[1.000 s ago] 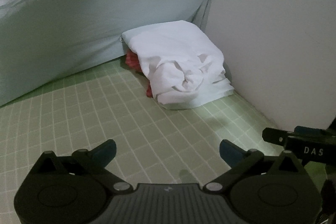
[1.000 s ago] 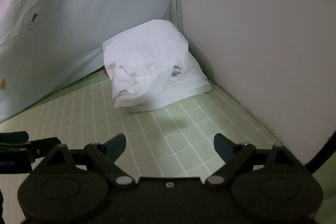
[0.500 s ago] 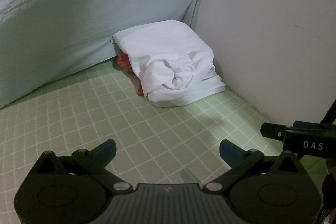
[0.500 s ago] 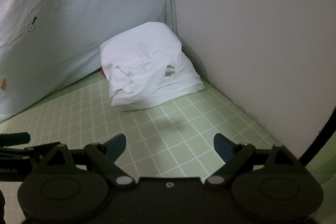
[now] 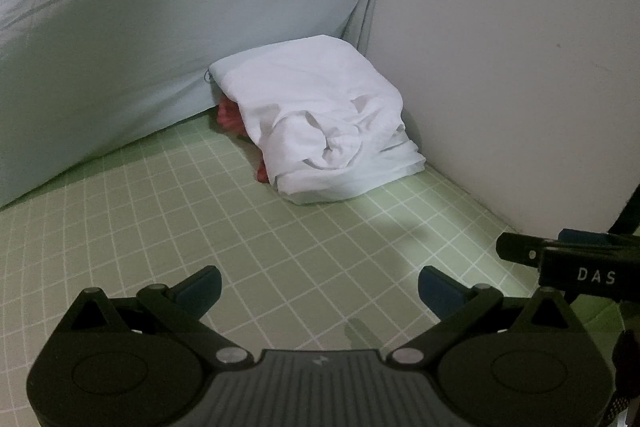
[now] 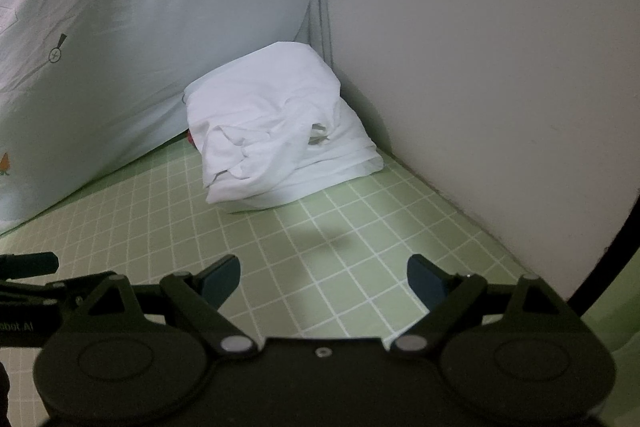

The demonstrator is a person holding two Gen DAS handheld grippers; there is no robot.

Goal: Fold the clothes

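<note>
Two wide-open, empty hand-held grippers, left and right, white folded garment well ahead.

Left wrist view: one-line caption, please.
Open left gripper hovers over green checked sheet, facing folded white garment in the corner.

We note a green grid-patterned sheet, a pale blue carrot-print pillow along its far edge, and a plain off-white wall bordering its right edge.

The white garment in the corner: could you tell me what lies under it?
Something red peeks out beneath the white garment's left edge. What it is, and how far it extends, stays covered.
</note>
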